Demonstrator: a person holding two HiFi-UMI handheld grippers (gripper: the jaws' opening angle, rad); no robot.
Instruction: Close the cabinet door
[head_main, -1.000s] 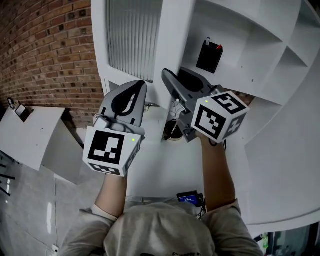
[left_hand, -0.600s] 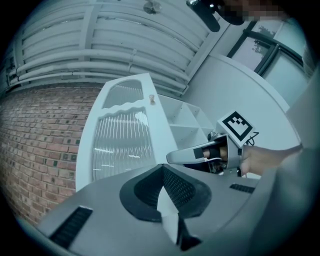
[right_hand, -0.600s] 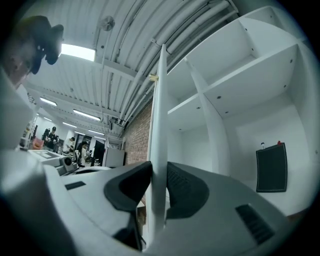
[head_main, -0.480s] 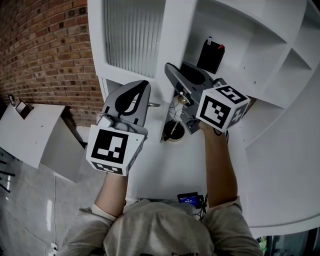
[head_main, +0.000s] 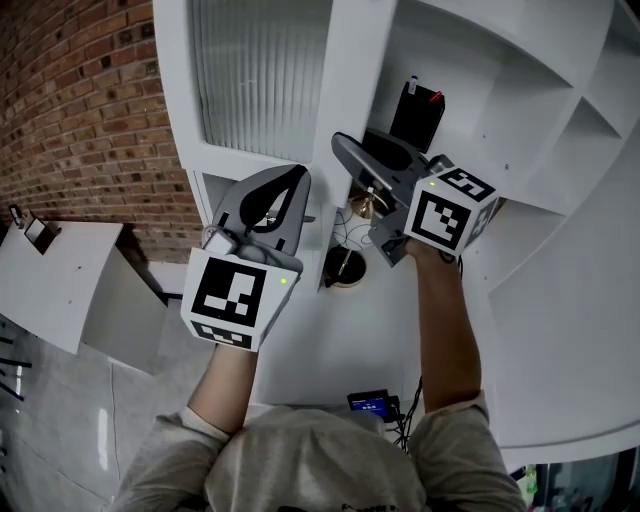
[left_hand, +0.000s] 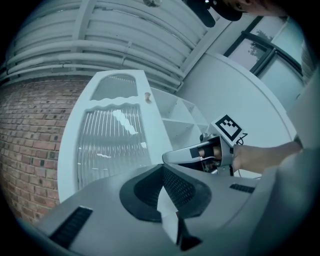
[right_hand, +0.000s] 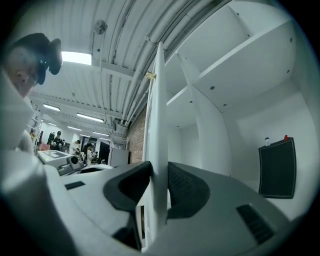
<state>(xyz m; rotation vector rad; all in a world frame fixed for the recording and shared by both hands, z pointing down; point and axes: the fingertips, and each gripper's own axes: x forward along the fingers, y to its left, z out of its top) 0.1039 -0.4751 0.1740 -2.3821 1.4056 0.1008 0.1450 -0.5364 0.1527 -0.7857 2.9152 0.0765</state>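
Observation:
The white cabinet door (head_main: 260, 80) with ribbed glass stands ajar in front of the open shelves. My right gripper (head_main: 342, 148) is shut on the door's free edge (right_hand: 159, 125): a pad lies against each face. Its jaws have just been opening a little, with the edge still between them. My left gripper (head_main: 297, 178) is shut with its tips together and nothing held. It sits on the door's outer side, near the edge. In the left gripper view the door (left_hand: 112, 145) fills the left, and the right gripper (left_hand: 172, 157) reaches in from the right.
A black pouch (head_main: 415, 115) leans inside the cabinet on a white shelf (head_main: 520, 110). A dark round object with cables (head_main: 343, 265) lies below the grippers. A brick wall (head_main: 90, 120) and a white panel (head_main: 60, 285) stand to the left. A brass knob (right_hand: 150, 75) tops the door.
Both grippers have shifted a little to the right and toward the cabinet, and the door edge has gone with the right gripper. The left gripper stays shut.

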